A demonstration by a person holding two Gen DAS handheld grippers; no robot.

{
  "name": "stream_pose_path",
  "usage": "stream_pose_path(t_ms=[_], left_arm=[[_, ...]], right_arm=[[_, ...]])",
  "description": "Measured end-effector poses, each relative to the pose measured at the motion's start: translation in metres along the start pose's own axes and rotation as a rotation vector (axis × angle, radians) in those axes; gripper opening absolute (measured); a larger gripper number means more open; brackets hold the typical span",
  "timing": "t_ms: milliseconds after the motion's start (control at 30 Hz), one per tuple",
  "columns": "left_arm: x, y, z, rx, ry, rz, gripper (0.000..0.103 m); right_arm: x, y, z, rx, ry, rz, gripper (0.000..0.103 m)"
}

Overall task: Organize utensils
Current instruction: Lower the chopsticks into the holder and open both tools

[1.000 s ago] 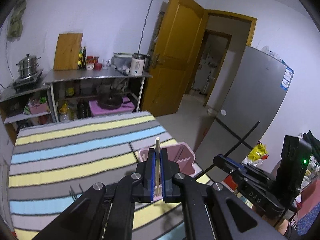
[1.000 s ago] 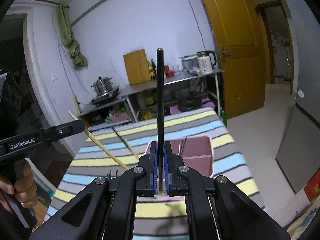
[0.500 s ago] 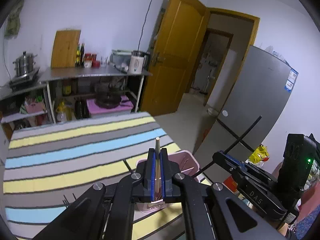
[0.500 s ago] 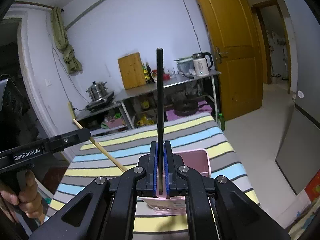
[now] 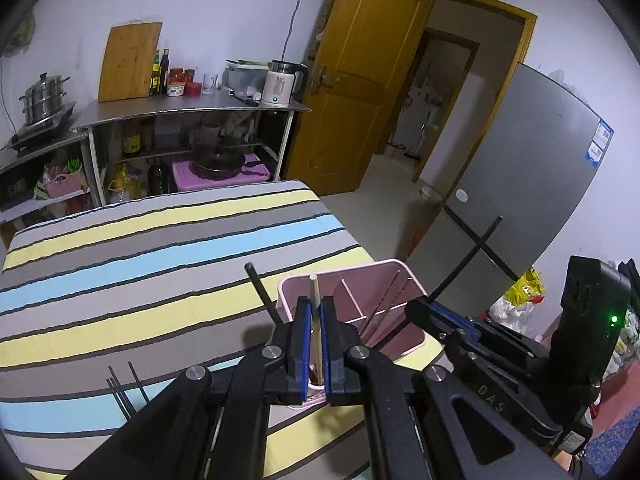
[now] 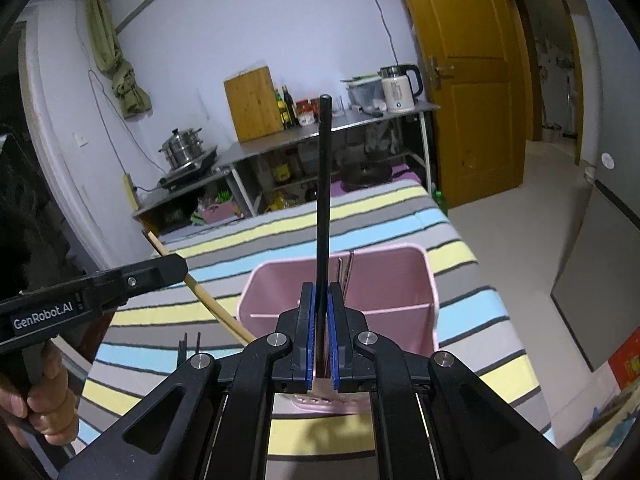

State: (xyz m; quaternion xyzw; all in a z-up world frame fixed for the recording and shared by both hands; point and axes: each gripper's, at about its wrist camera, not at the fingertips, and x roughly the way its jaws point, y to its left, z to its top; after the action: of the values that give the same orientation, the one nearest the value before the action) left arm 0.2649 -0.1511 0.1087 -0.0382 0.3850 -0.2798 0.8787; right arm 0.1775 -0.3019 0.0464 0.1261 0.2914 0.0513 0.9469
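Status: left claw [image 5: 314,334] clenched on a wooden chopstick [image 5: 315,312], right claw [image 6: 323,330] clenched on a black chopstick [image 6: 323,200]. Both sticks are pinched low on the shaft and stick out forward past the pads, probably so the free end can be steered into a slot.

Pink caddy [image 6: 430,280] sits near the right edge of the striped counter [image 5: 140,240], towards its near corner, and both claws hang just above it. Divider walls split it into compartments; one rear compartment already holds a pair of thin metal chopsticks [image 5: 384,304] leaning against the wall, so sorting by type looks like the intent (my read).

In the left wrist view the wooden stick lines up over the caddy's near left compartment; the black one in the right wrist view crosses the middle divider, so I can't tell which slot it's aimed at.

Loose items left: a few black sticks [image 5: 122,392] lying flat near the counter's near edge, and one more black stick [image 5: 262,292] just left of the caddy.

Judgement: drop-off step, neither stick released yet. Risk is a stick catching the rim or a divider.
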Motion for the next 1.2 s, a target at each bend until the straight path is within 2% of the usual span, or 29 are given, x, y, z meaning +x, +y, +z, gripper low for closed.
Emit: stream_pose_path(t_ms=[367,500,633,700,767,967,1200], left_arm=[[0.010,-0.004,-0.007,0.028,0.015,0.026,0.005],[0.006,-0.008,-0.007,0.027,-0.005,0.021,0.010],[-0.007,-0.007,-0.007,0.029,-0.040,0.020,0.015],[-0.015,-0.008,-0.009,0.030,-0.061,0.024,0.024],[-0.024,-0.006,-0.010,0.027,-0.083,0.027,0.027],[-0.045,0.003,-0.019,0.017,-0.117,0.040,0.027],[-0.070,0.015,-0.048,0.003,-0.148,0.064,0.027]], right_arm=[[0.010,-0.006,-0.007,0.027,0.044,-0.005,0.007],[0.005,-0.007,-0.007,0.027,0.033,-0.007,0.012],[-0.004,-0.007,-0.006,0.021,0.020,-0.008,0.013],[-0.008,-0.007,-0.006,0.019,0.011,-0.005,0.016],[-0.012,-0.006,-0.006,0.019,0.005,-0.003,0.018],[-0.023,-0.002,-0.012,0.009,-0.006,0.001,0.019],[-0.037,0.008,-0.025,-0.018,-0.012,0.017,0.019]])
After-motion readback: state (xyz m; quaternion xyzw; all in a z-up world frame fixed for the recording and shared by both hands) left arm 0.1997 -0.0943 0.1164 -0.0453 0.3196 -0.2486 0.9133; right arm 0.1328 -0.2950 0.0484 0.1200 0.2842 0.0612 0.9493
